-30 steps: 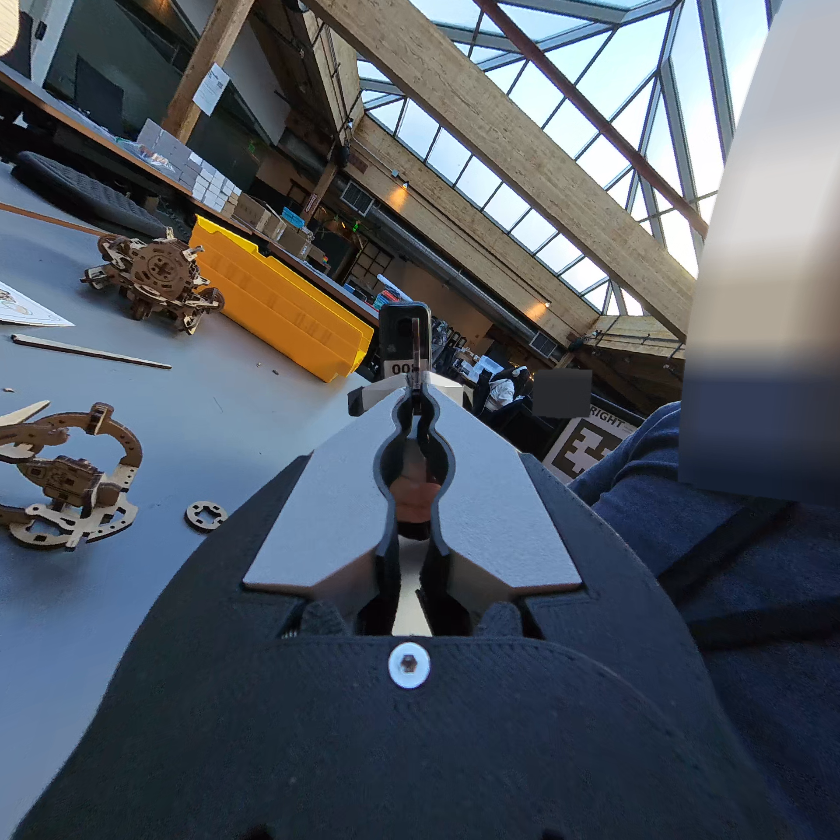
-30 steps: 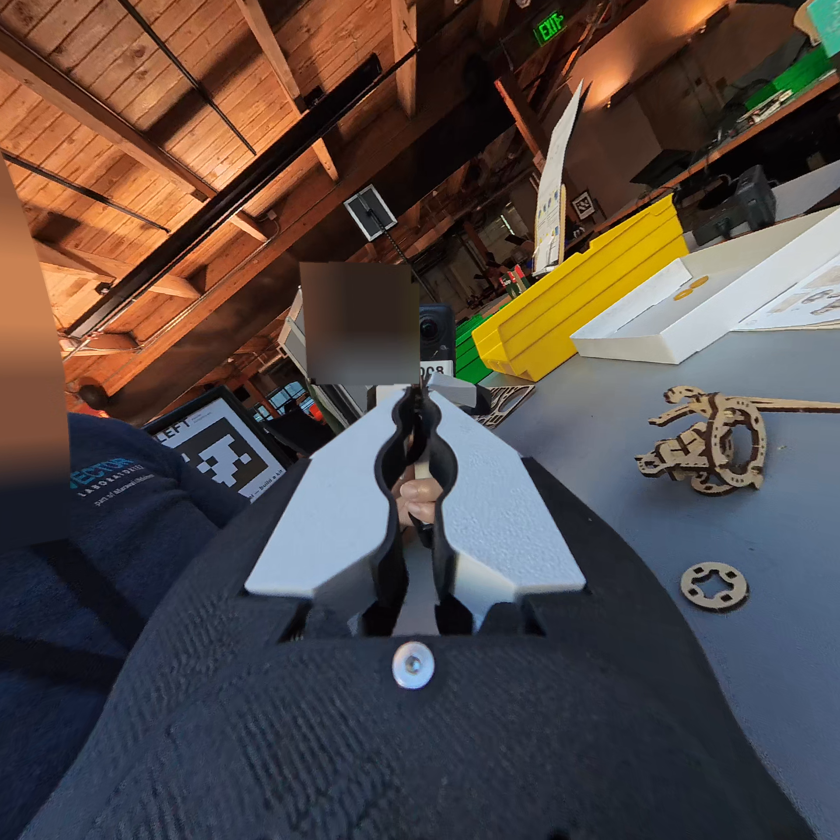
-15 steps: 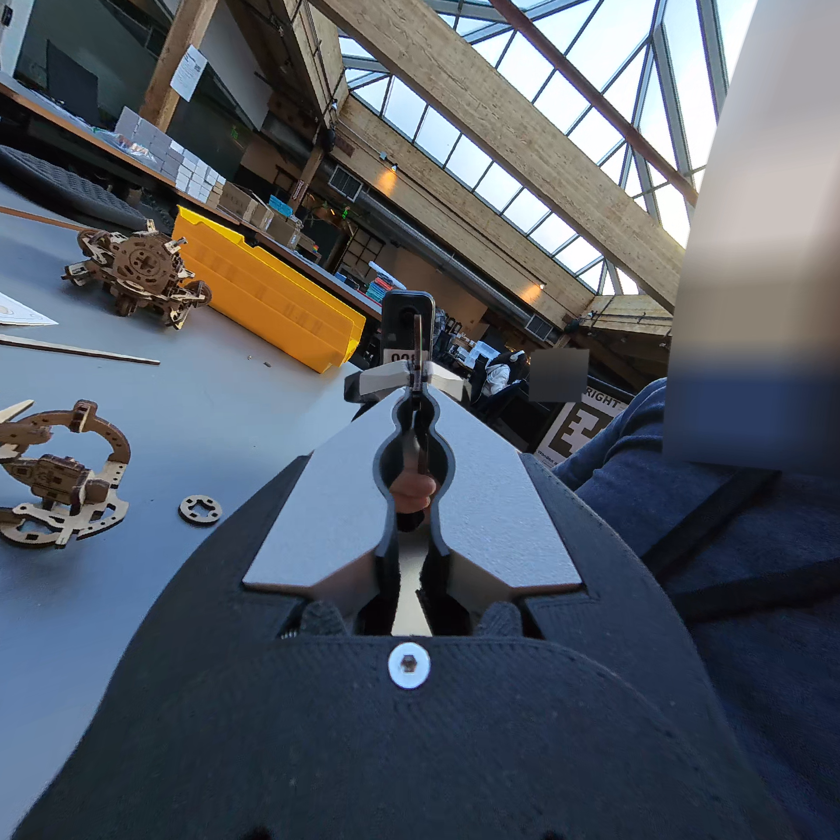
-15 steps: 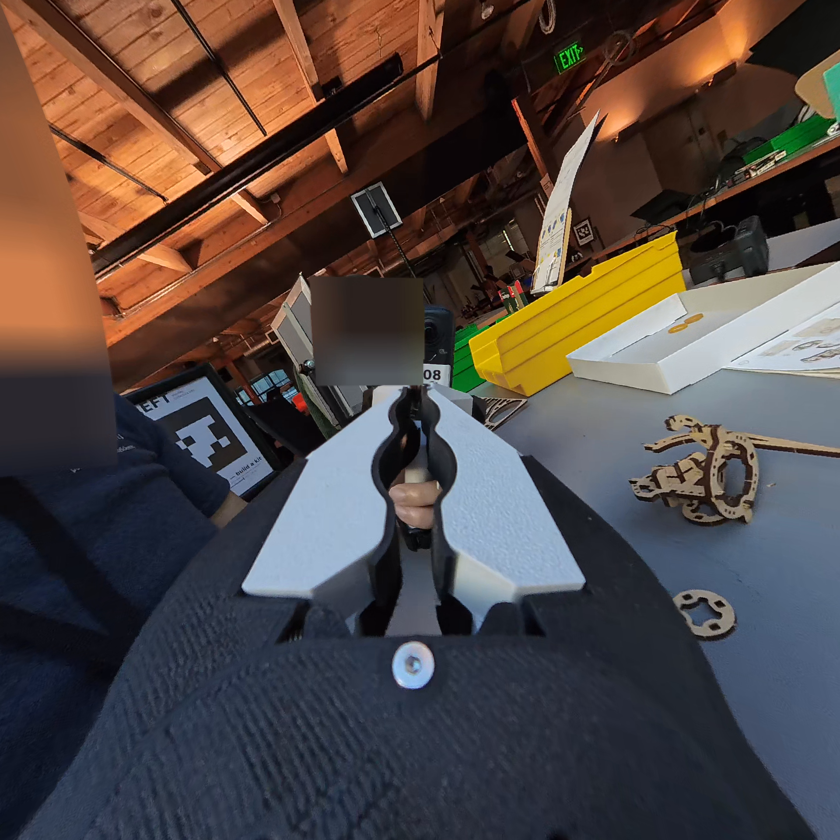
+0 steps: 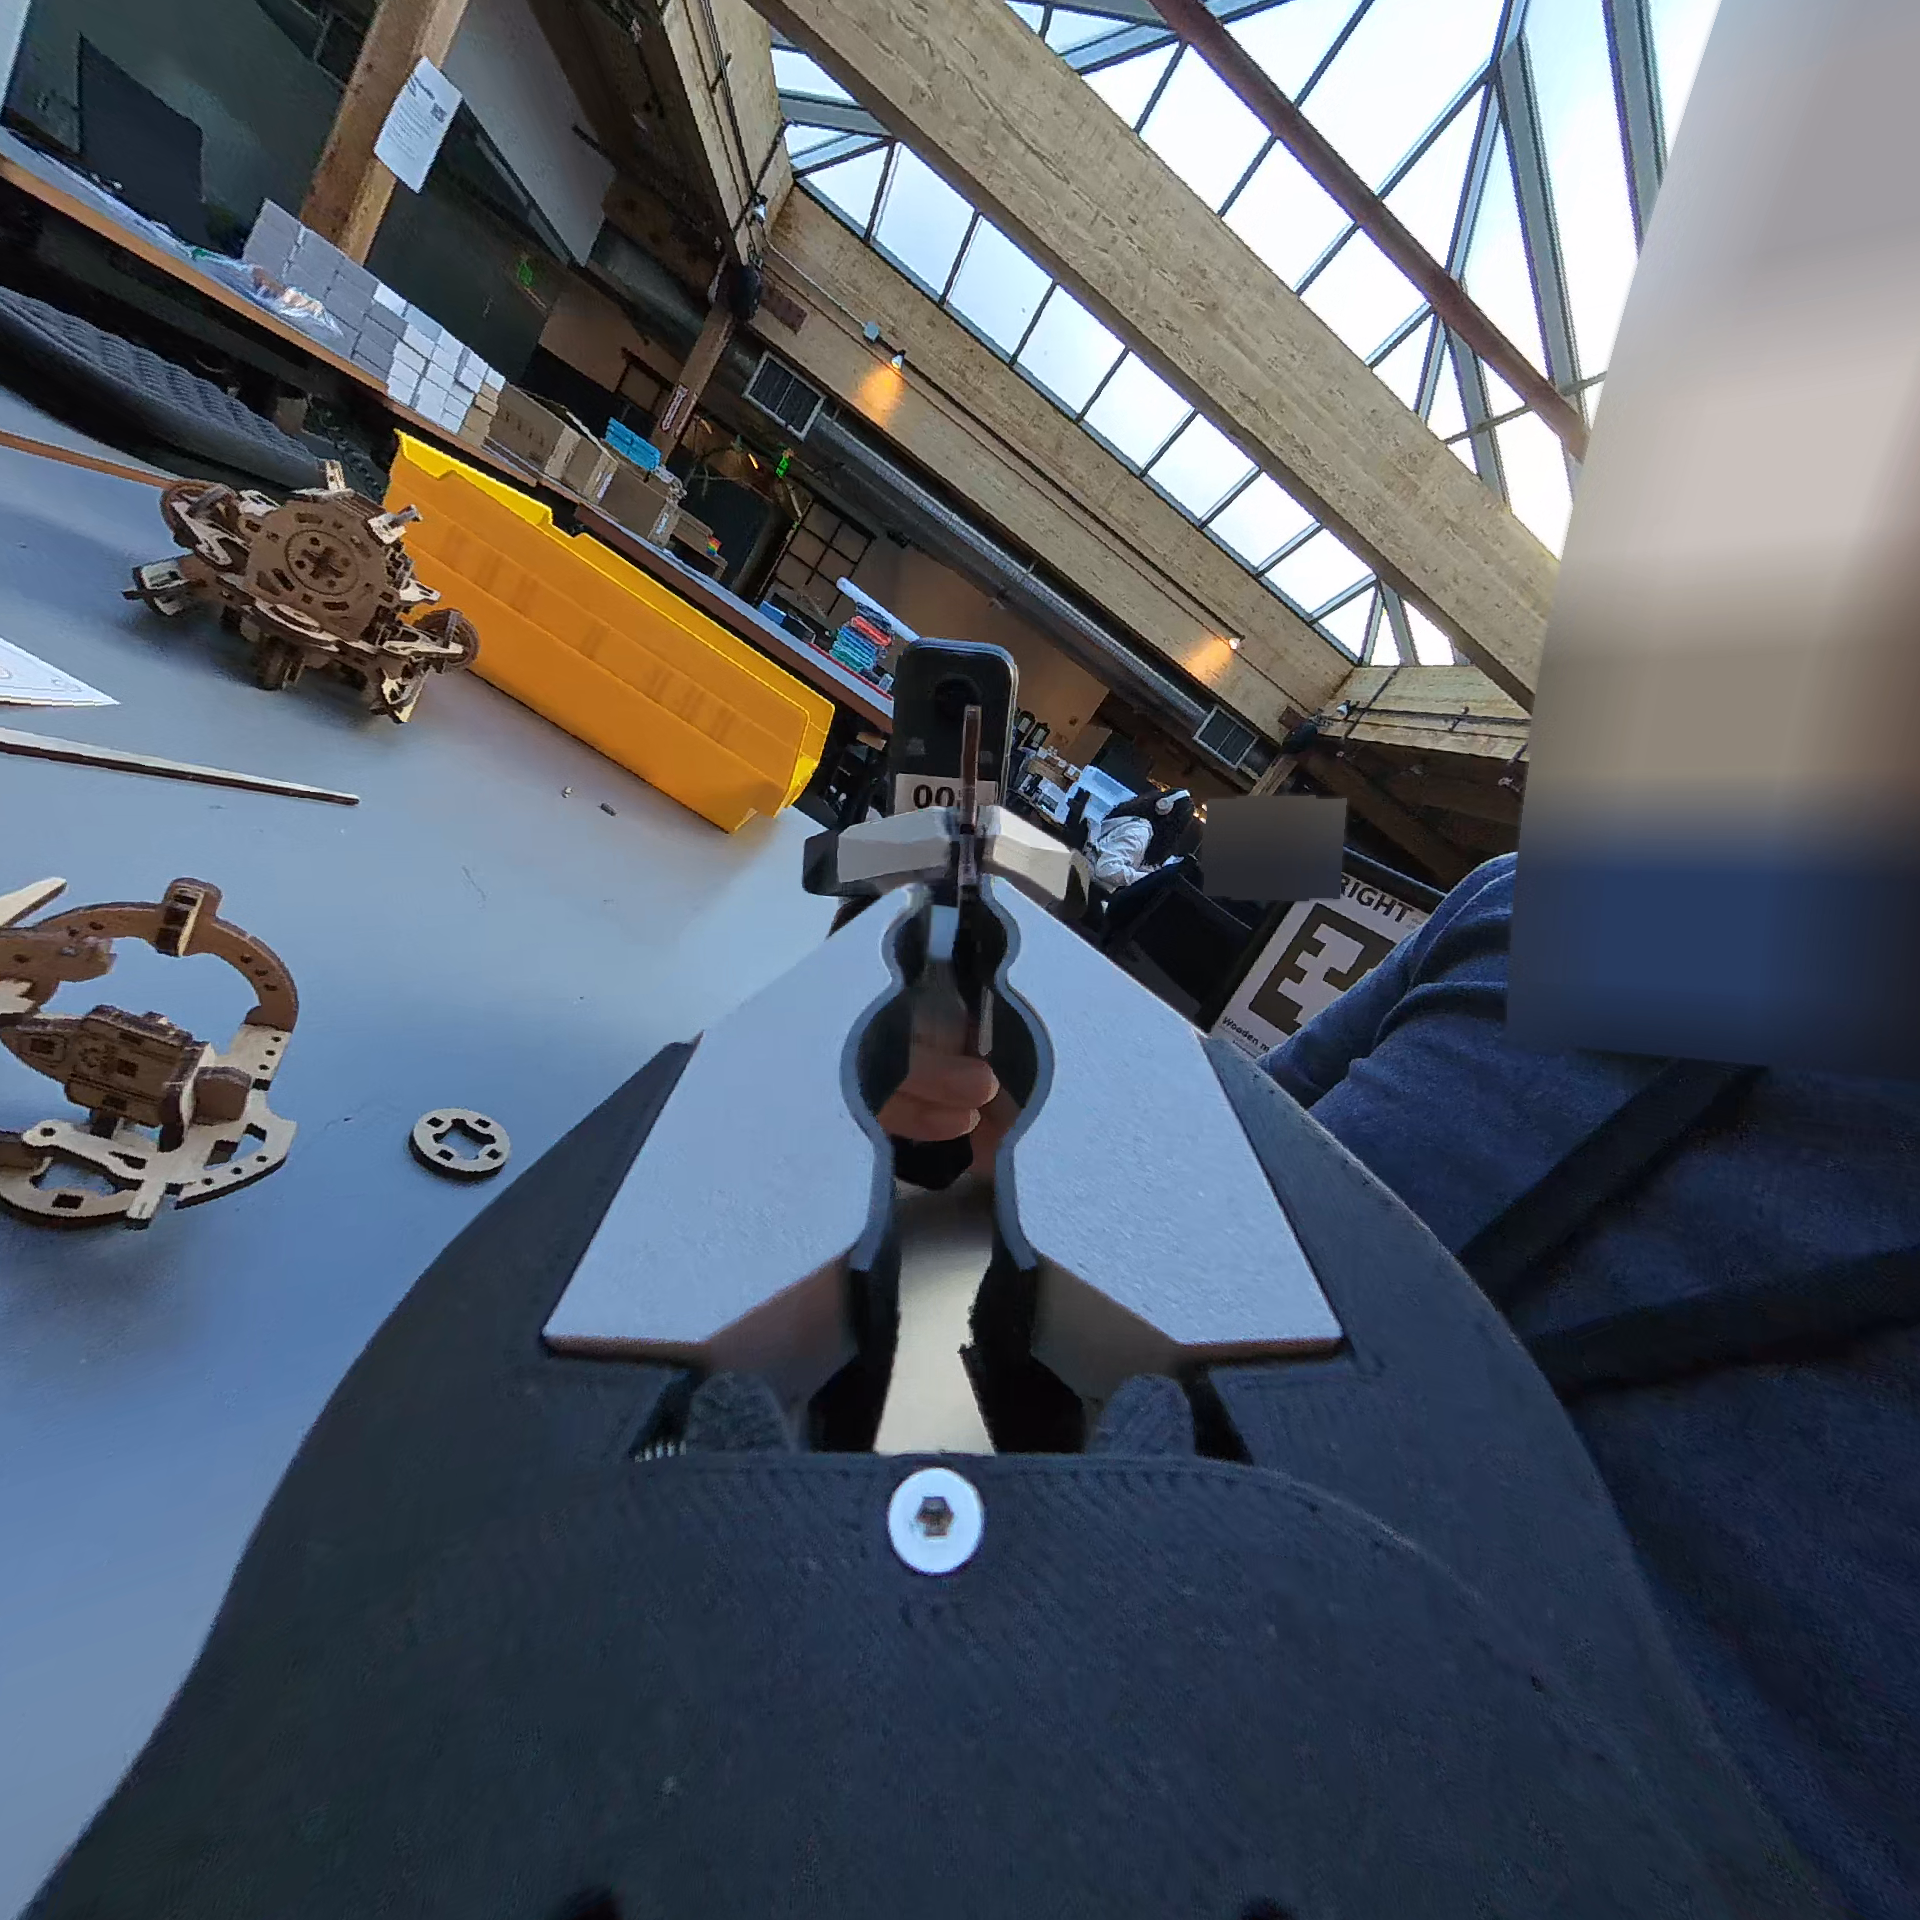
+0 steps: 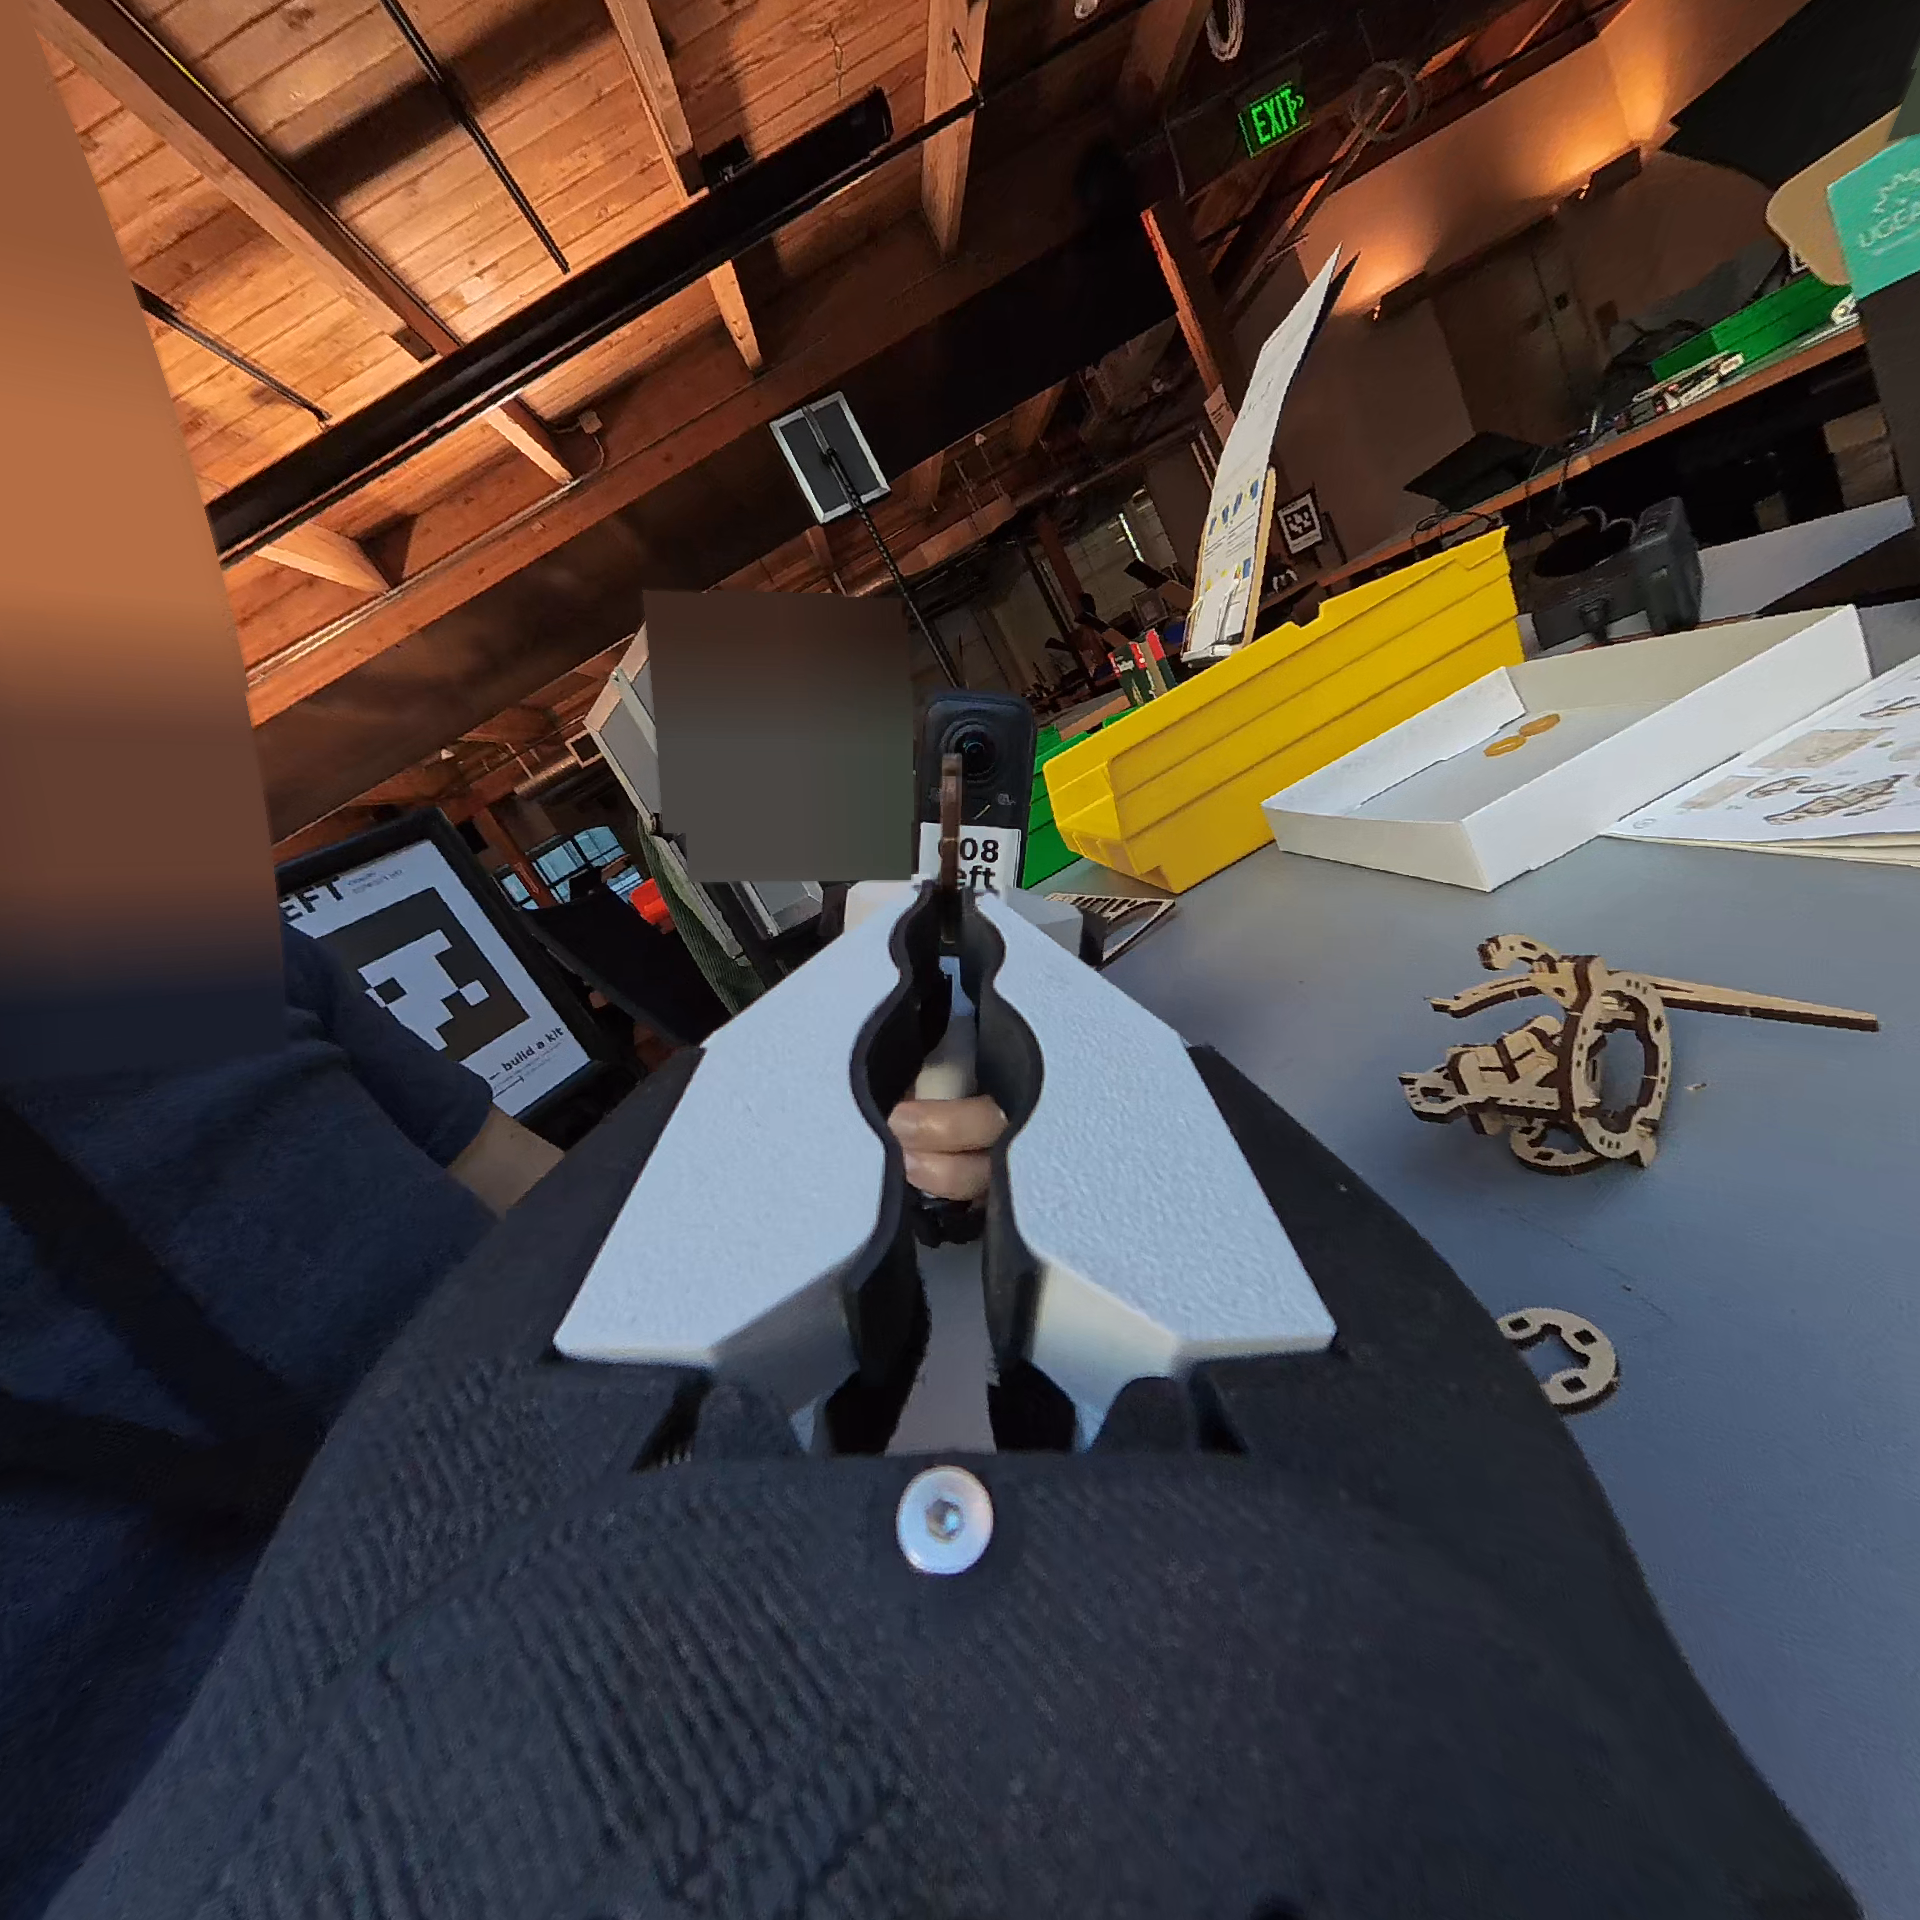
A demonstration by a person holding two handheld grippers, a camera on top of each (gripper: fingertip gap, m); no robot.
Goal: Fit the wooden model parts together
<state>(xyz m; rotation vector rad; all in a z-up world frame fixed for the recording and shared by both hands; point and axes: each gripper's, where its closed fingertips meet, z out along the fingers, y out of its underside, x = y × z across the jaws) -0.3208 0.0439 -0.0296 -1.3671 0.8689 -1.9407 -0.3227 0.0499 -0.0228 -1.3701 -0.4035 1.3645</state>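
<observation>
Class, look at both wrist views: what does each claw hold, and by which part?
Both claws, left and right, pinch one thin wooden piece seen edge-on, apparently from opposite edges; its shape cannot be told.

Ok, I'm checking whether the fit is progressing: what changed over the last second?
The right gripper turned slightly, so the half-built model slid left in its view. It and the left gripper stay tip to tip, jaws shut on the thin wooden part. Nothing was let go; the loose ring lies unmoved.
</observation>
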